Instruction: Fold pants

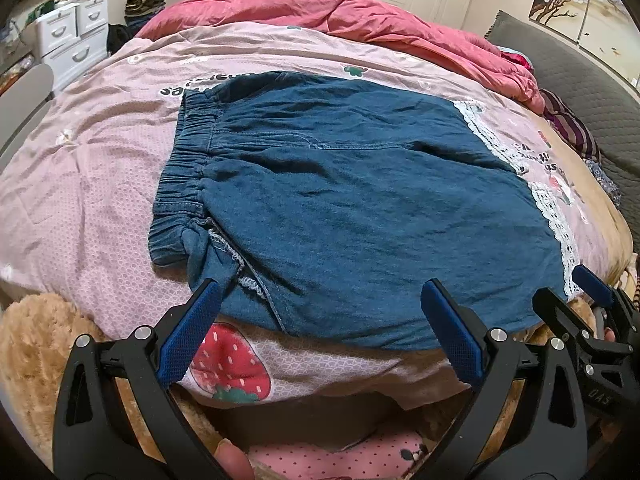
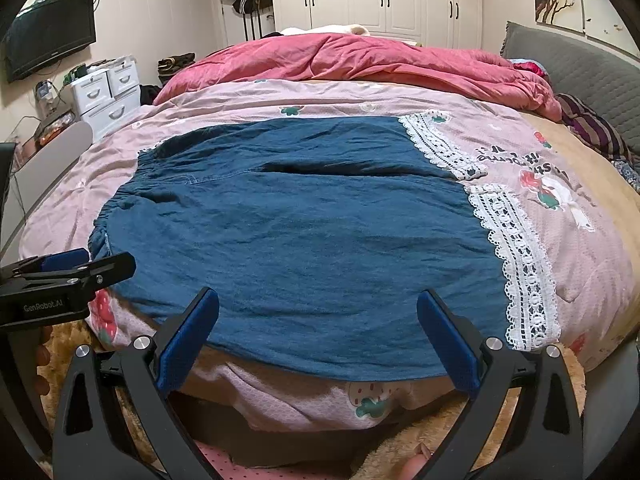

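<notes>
Blue denim pants (image 1: 360, 208) lie spread flat on the pink bedspread (image 1: 88, 168), elastic waistband (image 1: 188, 160) to the left, white lace hems (image 1: 556, 216) to the right. My left gripper (image 1: 320, 292) stands open at the near edge of the pants, by the waistband-side corner, nothing between its fingers. The right gripper (image 1: 560, 284) shows at the right edge of that view, near the lace hem. In the right wrist view the pants (image 2: 300, 232) fill the middle; my right gripper (image 2: 318, 300) is open over their near edge. The left gripper (image 2: 80, 264) appears at the left.
A crumpled red quilt (image 2: 360, 60) lies across the far side of the bed. A grey headboard cushion (image 2: 580, 64) and striped cloth (image 2: 592, 128) sit at right. White drawers (image 2: 108, 92) and a wall TV (image 2: 48, 36) stand left. Tan plush fabric (image 1: 36, 344) hangs below the bed edge.
</notes>
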